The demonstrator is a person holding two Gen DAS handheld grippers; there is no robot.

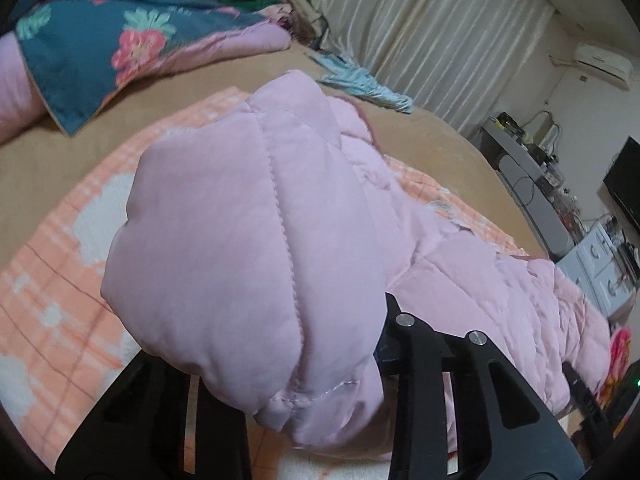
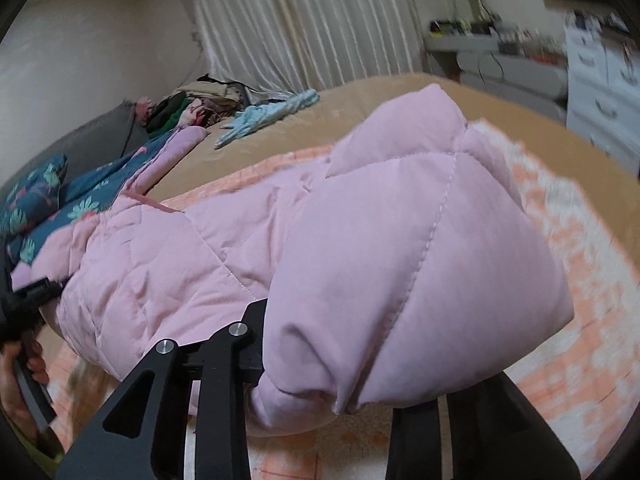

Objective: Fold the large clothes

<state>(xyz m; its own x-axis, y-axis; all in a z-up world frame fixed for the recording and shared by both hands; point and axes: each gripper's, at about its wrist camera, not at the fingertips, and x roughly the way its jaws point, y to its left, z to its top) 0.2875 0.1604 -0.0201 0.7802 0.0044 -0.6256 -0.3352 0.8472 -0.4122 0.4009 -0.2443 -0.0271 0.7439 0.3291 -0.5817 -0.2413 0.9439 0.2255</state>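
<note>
two grippers hold one pink quilted jacket (image 1: pixel 248 248) from opposite ends, raised above the orange checked blanket (image 1: pixel 60 280). the left gripper (image 1: pixel 320 384) has a puffy end of the jacket bunched between its black fingers (image 1: pixel 416 344), closed on the fabric; the padding bulges over the fingertips and hides them. the right gripper (image 2: pixel 332 364) is likewise clamped on the other puffy end (image 2: pixel 400 272), with one finger (image 2: pixel 224 356) showing and the other mostly covered by cloth. between the two ends the jacket sags toward the blanket, its quilted middle (image 2: pixel 160 264) close above it; whether it touches cannot be told. the blanket lies on a tan bed cover (image 1: pixel 180 88). beyond the blanket sits a teal floral quilt (image 1: pixel 92 40), and further beyond that a pale blue garment (image 2: pixel 264 116) and a heap of clothes (image 2: pixel 200 100) near the cream curtain (image 2: pixel 304 24).
</note>
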